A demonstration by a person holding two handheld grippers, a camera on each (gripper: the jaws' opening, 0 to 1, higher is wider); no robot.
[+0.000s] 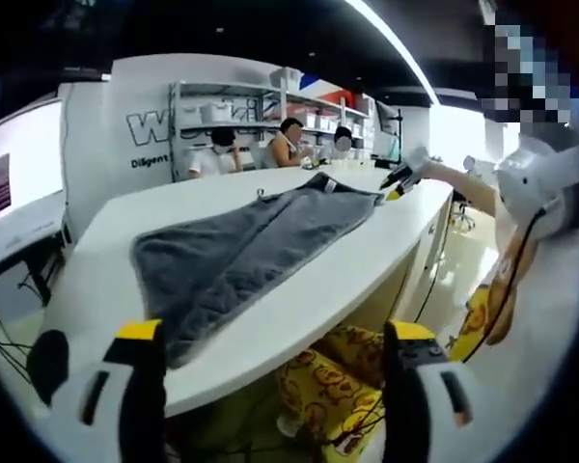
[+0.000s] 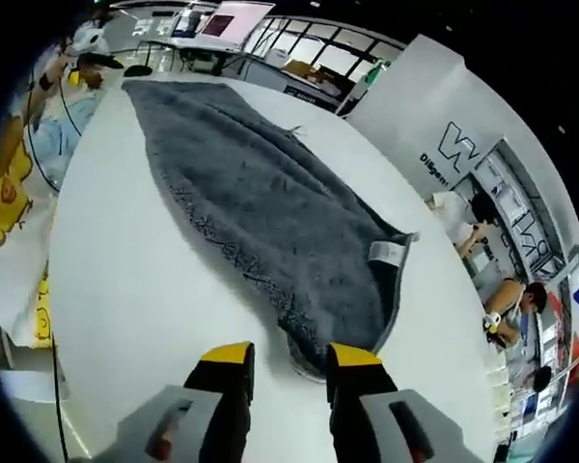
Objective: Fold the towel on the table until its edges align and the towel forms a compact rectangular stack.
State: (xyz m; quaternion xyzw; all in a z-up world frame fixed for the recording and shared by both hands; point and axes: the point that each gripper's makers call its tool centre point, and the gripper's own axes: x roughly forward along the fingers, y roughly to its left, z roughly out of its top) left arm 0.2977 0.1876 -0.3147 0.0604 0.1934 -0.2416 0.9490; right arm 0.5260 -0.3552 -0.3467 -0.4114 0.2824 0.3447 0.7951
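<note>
A grey towel (image 1: pixel 241 256) lies folded lengthwise on the white counter (image 1: pixel 106 289), running from about 7 o'clock up to 1 o'clock in the left gripper view. The left gripper (image 1: pixel 275 352) hangs at the near edge of the counter with its yellow-tipped jaws set wide and nothing between them; the towel's near corner sits just inside its left jaw. At the far end of the towel, around 1 o'clock, the right gripper (image 1: pixel 398 183) reaches in, held by a person in a white sleeve (image 1: pixel 536 178). In the right gripper view the towel (image 2: pixel 270 212) stretches from 11 o'clock down to 6 o'clock, a white label (image 2: pixel 384 252) near its close end. The right gripper (image 2: pixel 289 362) stands narrowly parted and empty, its jaws just at the towel's near edge. People sit by shelves (image 1: pixel 261 116) beyond the counter.
</note>
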